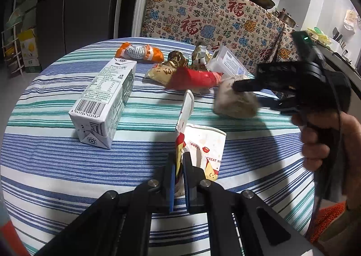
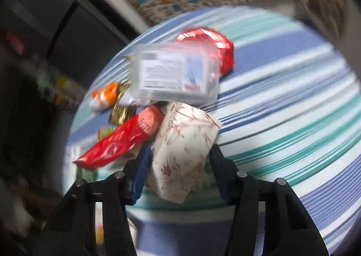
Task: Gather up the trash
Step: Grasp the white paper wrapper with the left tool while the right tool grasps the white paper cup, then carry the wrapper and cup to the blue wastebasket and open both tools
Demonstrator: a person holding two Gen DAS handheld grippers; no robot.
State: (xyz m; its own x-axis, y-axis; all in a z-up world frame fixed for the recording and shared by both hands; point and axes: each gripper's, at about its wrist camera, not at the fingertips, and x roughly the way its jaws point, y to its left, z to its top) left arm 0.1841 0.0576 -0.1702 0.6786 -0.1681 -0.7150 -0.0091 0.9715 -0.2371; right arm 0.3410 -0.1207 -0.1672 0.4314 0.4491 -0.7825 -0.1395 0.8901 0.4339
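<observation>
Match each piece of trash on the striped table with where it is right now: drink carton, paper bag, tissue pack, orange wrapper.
Things
1. drink carton
2. paper bag
3. tissue pack
4. orange wrapper

Places
A. near the far edge of the table
B. one wall pinched in the left claw
C. lying on its side on the striped tablecloth, touched by no claw
D. between the fingers of the right claw

Pairs: 1-C, 2-B, 3-D, 4-A
</observation>
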